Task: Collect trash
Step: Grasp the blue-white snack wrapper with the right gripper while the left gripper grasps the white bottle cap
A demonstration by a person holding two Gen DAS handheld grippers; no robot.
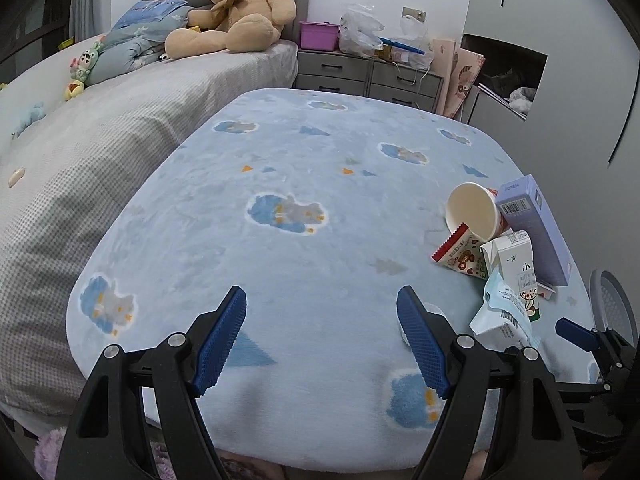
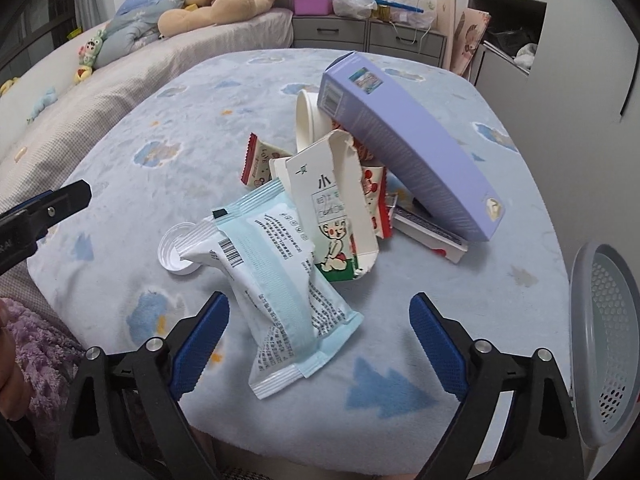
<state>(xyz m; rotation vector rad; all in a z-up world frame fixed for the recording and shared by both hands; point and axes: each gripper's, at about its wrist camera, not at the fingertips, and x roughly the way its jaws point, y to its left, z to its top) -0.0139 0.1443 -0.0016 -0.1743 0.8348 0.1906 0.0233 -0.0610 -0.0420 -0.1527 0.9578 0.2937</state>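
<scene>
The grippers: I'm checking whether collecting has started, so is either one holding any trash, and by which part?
Nothing is held. The left gripper is open over bare blanket; the right gripper is open around the pale blue wrapper, pads not touching it.

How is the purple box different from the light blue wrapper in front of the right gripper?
The purple box is stiff, long and keeps its shape, while the light blue wrapper is soft, crumpled and torn open. The box leans on top of the pile, tilted; the wrapper droops at the pile's near edge. The box is mostly plain; the wrapper carries dense small print. Both show a barcode.
</scene>
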